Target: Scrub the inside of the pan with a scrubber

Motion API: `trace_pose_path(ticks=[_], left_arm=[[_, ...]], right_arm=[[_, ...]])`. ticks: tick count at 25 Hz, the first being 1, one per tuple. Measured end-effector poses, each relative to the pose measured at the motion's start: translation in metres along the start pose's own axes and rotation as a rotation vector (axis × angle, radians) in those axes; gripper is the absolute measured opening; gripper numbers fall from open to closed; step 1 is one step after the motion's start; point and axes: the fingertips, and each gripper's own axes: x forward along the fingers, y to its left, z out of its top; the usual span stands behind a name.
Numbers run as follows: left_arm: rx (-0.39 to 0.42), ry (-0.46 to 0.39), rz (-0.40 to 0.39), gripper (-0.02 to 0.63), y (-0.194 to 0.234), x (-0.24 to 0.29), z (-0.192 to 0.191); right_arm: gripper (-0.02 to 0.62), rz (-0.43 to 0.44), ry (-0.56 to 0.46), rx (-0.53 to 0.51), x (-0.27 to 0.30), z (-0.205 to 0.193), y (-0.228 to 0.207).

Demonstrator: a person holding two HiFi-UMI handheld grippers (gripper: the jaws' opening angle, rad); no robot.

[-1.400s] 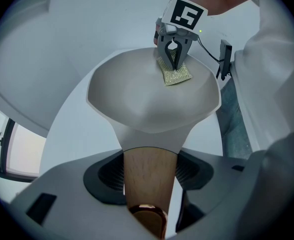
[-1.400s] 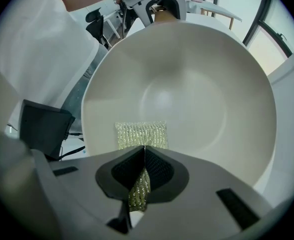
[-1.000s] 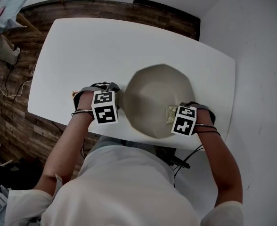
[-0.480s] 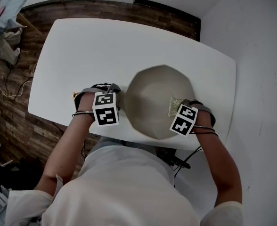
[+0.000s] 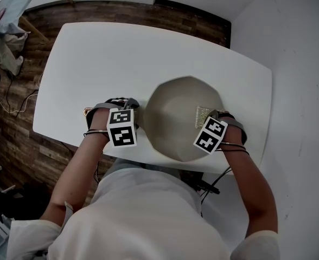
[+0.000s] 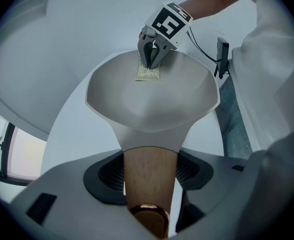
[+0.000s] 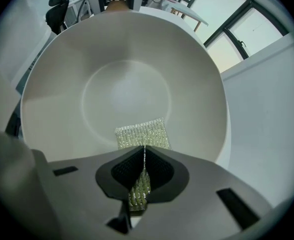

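Sitting on the white table (image 5: 94,58), near its front edge and close to the person, the pan (image 5: 173,104) is a pale, wide bowl with faceted walls. The scrubber (image 7: 141,133), a small square of shiny greenish mesh, lies against the inner wall on the right side, below the rim and above the flat bottom. The right gripper (image 7: 143,156) pinches it: the jaws are pressed together on the near part of the mesh, and the far part lies free on the wall. The left gripper (image 6: 149,181) clamps from both sides the wooden handle (image 6: 149,169) of the pan, which ends in a copper-coloured cap (image 6: 149,218). To scrub well, I think the left side should hold the handle firm so the pan does not turn or slide. The right side should press the mesh flat and work in overlapping strokes from wall to bottom, all around. Too light a pinch could let the mesh slip out. No brand or readable writing is visible; the cubes (image 5: 121,126) on the grippers carry only black-and-white square markers.
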Motion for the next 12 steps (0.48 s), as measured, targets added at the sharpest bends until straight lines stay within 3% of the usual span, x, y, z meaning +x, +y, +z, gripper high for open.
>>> trace_pose_path(ticks=[12], left_arm=[[0.011, 0.000, 0.003, 0.275, -0.001, 0.001, -0.001]], right_arm=[[0.023, -0.052, -0.008, 0.086, 0.003, 0.005, -0.017]])
